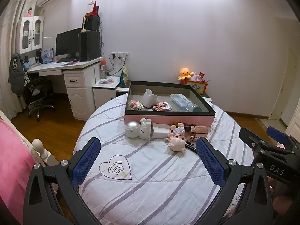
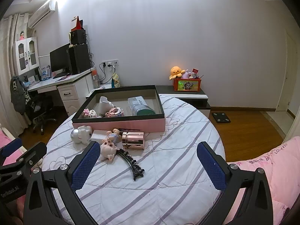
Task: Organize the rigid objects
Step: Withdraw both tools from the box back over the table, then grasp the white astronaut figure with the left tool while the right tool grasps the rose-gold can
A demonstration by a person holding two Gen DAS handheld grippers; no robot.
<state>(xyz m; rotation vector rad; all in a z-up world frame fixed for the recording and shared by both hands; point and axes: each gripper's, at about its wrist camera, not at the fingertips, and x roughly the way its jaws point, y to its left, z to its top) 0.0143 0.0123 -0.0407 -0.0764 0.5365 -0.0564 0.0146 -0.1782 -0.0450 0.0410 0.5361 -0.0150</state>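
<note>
A: Where's the hair clip (image 2: 131,164)?
B: On the quilt (image 2: 168,168), short of the pink box (image 2: 120,126). Long axis runs diagonal, near-right to far-left.
A: Which gripper's closer?
B: Right gripper (image 2: 148,166), prob. — clip sits just ahead, btwn its fingers. Left gripper (image 1: 148,161) is further off.
A: Jaws?
B: Both spread wide, holding nothing.

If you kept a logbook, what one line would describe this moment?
left gripper: open, empty | right gripper: open, empty | pink shallow box: partly filled | shiny rose-gold metal canister: outside box, on striped bedspread
</note>
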